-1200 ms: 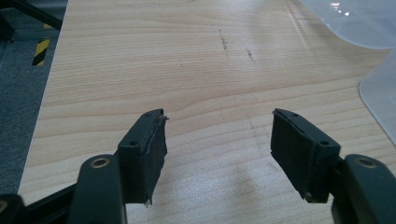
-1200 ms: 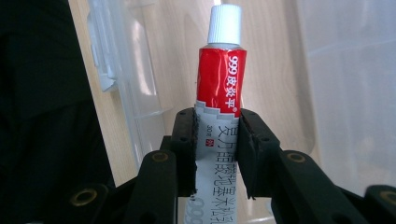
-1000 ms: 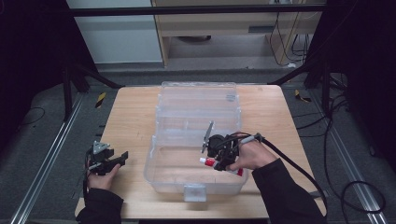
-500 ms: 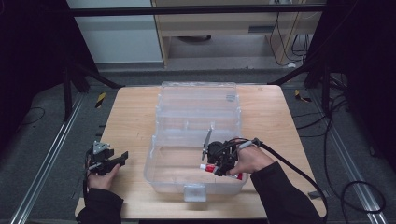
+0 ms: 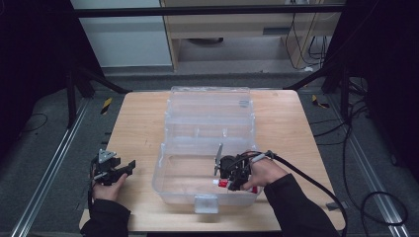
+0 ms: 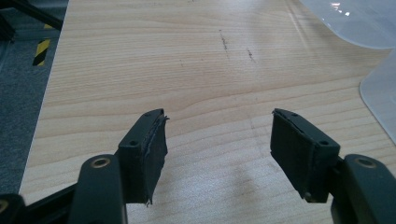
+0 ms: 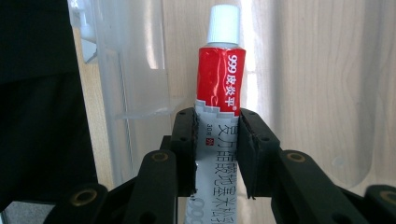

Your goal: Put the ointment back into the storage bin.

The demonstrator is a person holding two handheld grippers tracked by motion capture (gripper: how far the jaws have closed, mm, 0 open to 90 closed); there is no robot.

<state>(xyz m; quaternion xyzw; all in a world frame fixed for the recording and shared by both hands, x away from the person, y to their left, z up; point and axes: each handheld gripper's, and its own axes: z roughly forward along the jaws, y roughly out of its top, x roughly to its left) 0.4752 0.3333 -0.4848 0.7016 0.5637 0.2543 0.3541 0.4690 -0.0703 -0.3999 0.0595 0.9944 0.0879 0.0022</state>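
Your right gripper [image 7: 217, 140], clamped on the red-and-white ointment tube [image 7: 219, 88], has sunk lower into the clear storage box [image 5: 207, 148]; release looks imminent. Left gripper [image 6: 219, 149] idles, jaws apart.

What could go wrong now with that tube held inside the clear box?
1. The right tool pinches the tube across its soft body, so a tighter squeeze might dent it or push paste toward the white cap.
2. The tool sits low inside the box, near its clear walls; pulling out carelessly could bump or shift the box.
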